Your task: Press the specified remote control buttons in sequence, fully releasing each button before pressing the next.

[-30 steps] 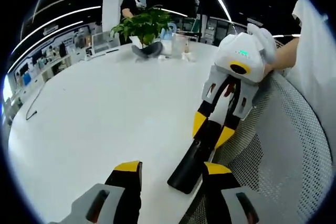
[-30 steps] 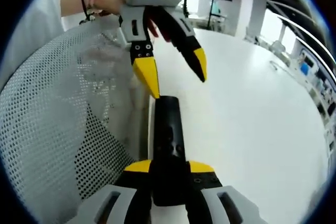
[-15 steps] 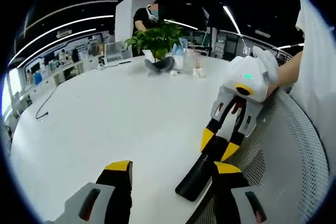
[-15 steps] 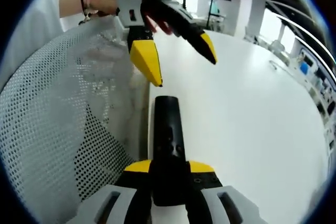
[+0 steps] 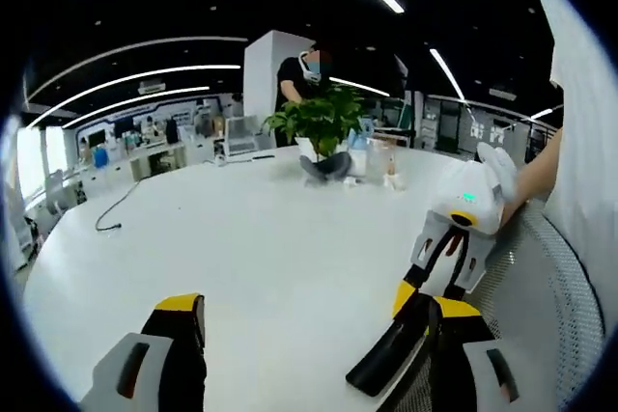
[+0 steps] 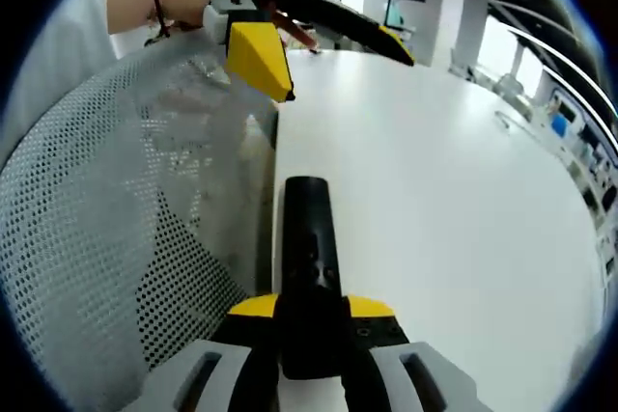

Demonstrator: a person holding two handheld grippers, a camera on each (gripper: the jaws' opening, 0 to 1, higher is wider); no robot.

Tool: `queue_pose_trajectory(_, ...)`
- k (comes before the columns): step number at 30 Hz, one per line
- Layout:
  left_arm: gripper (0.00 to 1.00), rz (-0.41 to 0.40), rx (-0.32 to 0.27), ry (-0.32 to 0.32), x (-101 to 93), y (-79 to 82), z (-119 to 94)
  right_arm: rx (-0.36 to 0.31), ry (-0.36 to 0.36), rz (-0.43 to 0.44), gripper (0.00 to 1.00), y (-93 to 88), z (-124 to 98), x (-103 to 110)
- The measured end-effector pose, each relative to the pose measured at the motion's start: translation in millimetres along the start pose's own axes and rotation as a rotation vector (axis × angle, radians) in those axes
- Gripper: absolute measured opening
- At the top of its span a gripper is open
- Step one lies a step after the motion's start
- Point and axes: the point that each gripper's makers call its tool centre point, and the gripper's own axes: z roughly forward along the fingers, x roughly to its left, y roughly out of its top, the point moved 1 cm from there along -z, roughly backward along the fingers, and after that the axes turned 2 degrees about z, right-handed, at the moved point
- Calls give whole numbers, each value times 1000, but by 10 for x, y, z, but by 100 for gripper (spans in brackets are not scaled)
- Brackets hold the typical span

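Note:
A black remote control lies lengthwise just above the white table, with my right gripper shut on its near end. In the left gripper view the same remote sticks out from the right gripper at lower right. My left gripper is open wide with nothing between its yellow-tipped jaws. Seen from the right gripper view, the left gripper hangs high above the remote's far end, well apart from it, held by a hand.
A white mesh chair back stands close along the table's edge beside the remote. At the table's far side are a potted plant, small bottles and a cable. A person stands behind the plant.
My left gripper has risen and drawn away from the remote's far end, still open. The right gripper and the remote have stayed put.

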Motion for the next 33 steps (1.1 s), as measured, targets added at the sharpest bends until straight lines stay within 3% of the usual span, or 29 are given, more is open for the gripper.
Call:
queue_pose_trajectory(3, 100, -4, -93, -6, -15, 130, -32, -1, 0, 1, 21, 0, -1, 1)
queue_pose_trajectory(6, 100, 17, -188, 27, 24, 261, -95, -3, 0, 1, 21, -1, -3, 3)
queue_pose_trajectory(10, 100, 8, -267, 50, 47, 357, -154, -4, -1, 1, 21, -1, -2, 6)
queue_pose_trajectory(16, 100, -27, -332, 74, 84, 442, -216, -4, -2, 2, 21, -3, -3, 8)
queue_pose_trajectory(24, 100, -69, -357, 117, 159, 446, -300, -6, -2, 3, 21, -3, -6, 13)
queue_pose_trajectory(28, 100, -18, -373, 164, 219, 482, -381, -8, -3, 4, 21, -4, -7, 14)
queue_pose_trajectory(33, 100, -13, -382, 238, 392, 468, -507, -11, -4, 3, 21, -4, -6, 13)
